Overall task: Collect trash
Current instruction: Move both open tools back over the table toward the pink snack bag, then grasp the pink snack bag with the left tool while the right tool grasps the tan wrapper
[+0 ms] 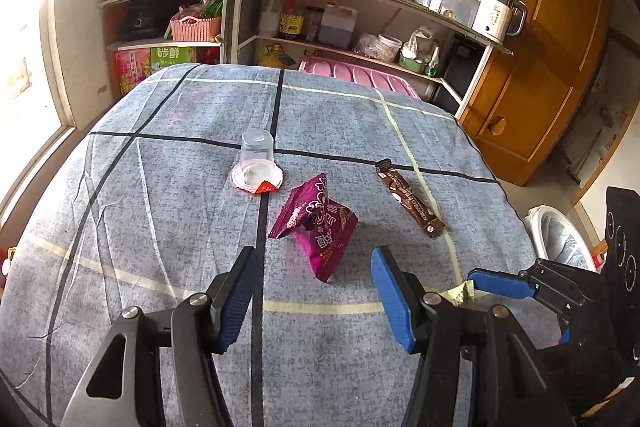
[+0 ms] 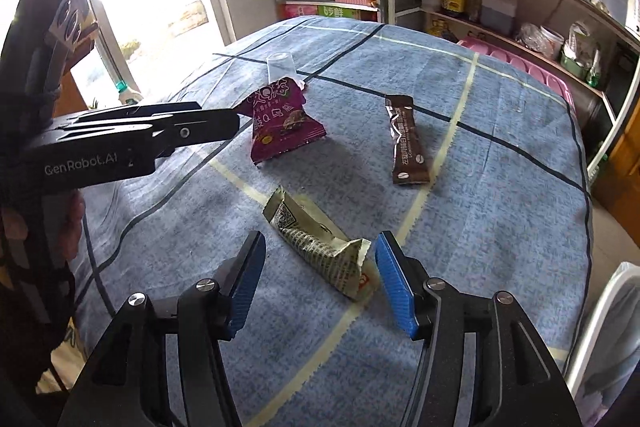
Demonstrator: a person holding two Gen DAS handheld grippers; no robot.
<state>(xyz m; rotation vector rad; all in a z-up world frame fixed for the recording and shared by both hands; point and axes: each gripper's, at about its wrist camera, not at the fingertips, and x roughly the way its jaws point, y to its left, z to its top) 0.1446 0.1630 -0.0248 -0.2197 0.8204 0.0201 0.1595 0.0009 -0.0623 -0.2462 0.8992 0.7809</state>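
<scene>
Four bits of trash lie on a bench (image 1: pixel 160 187) under a soft grey-blue cloth with dark and pale lines. From the left wrist view, the left tool (image 1: pixel 312 291) has its two blue ribbed fingers (image 1: pixel 390 291) spread apart with nothing pinched. A shiny purple snack bag (image 1: pixel 316 227), crinkled and puffed up, sits on the cloth just past the fingertips, a little toward the right finger. Farther back, a clear plastic cup (image 1: pixel 257 163) stands upside down on its round white lid with a red corner. To the right lies a long, thin brown packet (image 1: pixel 410 197), flat and glossy. At the right edge, the right tool (image 1: pixel 500 283) reaches in, and a pale scrap of wrapper shows beside its blue finger. From the right wrist view, the right tool (image 2: pixel 320 267) is also spread wide, pinching nothing. A crumpled beige wrapper (image 2: pixel 320 247) with tiny black print lies on the cloth between its fingers, near the right finger; whether it touches that finger I cannot tell. The purple snack bag (image 2: pixel 280 125) stands like a little tent farther off, the clear plastic cup (image 2: pixel 281 66) behind it. The brown packet (image 2: pixel 406 143) lies flat to the right. The black left tool (image 2: pixel 224 115) pokes in from the left, close to the purple bag.
</scene>
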